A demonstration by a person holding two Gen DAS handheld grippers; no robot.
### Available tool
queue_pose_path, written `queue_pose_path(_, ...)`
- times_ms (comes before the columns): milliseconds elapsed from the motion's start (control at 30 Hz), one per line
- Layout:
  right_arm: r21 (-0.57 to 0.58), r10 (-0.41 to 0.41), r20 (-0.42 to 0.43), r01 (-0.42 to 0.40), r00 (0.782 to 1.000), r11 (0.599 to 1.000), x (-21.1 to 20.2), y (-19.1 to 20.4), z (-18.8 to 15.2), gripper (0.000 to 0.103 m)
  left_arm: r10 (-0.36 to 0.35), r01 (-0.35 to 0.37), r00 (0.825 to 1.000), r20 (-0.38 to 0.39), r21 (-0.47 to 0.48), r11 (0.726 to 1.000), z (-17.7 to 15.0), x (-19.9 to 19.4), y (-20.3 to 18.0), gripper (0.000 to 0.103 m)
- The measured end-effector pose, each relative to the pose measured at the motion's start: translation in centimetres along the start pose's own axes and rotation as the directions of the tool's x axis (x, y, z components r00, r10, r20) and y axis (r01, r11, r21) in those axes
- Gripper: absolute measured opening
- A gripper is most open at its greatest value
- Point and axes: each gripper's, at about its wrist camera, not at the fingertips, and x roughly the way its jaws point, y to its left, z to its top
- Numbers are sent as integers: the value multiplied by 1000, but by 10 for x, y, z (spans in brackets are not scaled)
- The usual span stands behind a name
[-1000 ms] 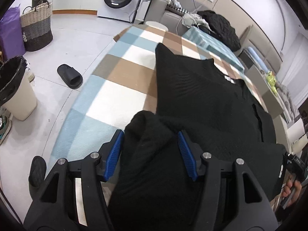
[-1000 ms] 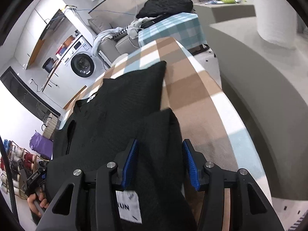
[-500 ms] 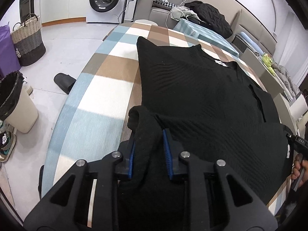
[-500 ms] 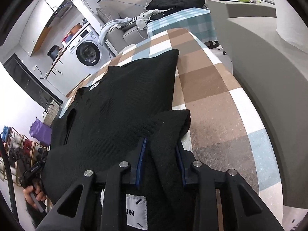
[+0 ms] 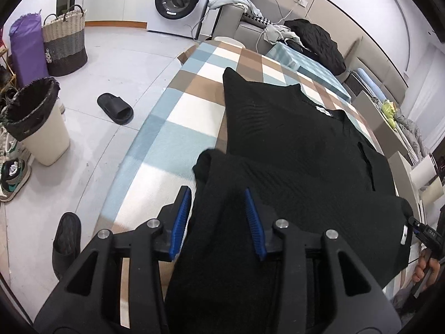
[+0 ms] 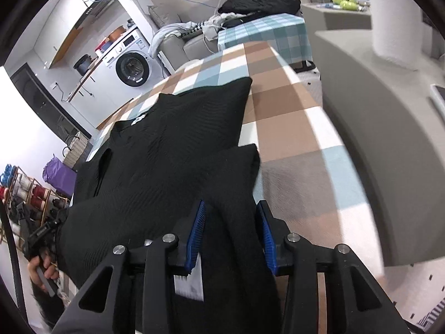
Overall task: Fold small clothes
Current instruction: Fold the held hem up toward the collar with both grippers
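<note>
Black knit sweater point(image 5: 292, 144) spread flat on the checked tabletop point(image 5: 178, 128), collar and white neck label toward the far end, hem toward the two claws. The near hem corners are lifted: the left corner lies between the blue pads of the left claw point(image 5: 218, 220), the right corner, with its white care tag, between those of the right claw point(image 6: 230, 229). Both claws are opening; a narrow gap shows on each side between pad and cloth, so the fabric reads as lying loose between the jaws rather than pinched, though the contact deeper in is hidden. The garment's long axis runs straight away from both claws, hem to collar, and each claw sits at its own side of the hem, so neither is the nearer; the two corners are about level with each other. In the left wrist view the right claw and the hand on it appear at the far right edge, at the hem's other corner. A lengthwise fold, judged from this layout, would carry the hem forward along that axis toward the collar, both claws travelling in parallel
</note>
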Motion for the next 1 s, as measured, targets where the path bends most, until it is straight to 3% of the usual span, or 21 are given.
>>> queue_pose_path(367,-40,23,-12,-23,1000,999,-12,-1,-33,39,13,-13,1000,3,33,999,-44,-38,-2,36)
queue_pose_path(400,-35,20,-14,-20,1000,999,-12,-2,-33,39,14,-14,1000,15,34,999,-47,-42,-3,34)
queue_pose_path(533,-52,17,-7,-17,1000,999,-17,1,-37,39,28,-31,998,52,50,998,-52,-54,-4,6)
queue_pose_path(567,-56,20,0,-20,1000,998,-17,2,-36,39,25,-28,998,61,46,999,-52,-55,-2,5)
queue_pose_path(600,-61,15,16,-14,1000,998,-18,2,-36,36,19,-22,997,71,36,999,-51,-58,-1,4)
queue_pose_path(667,-96,0,55,5,999,995,-21,7,-36,4,9,-12,996,92,27,1000,-47,-60,0,3)
queue_pose_path(1000,-129,50,250,-18,967,991,-51,32,16,3,-44,44,975,216,3,999,16,-68,-12,3)
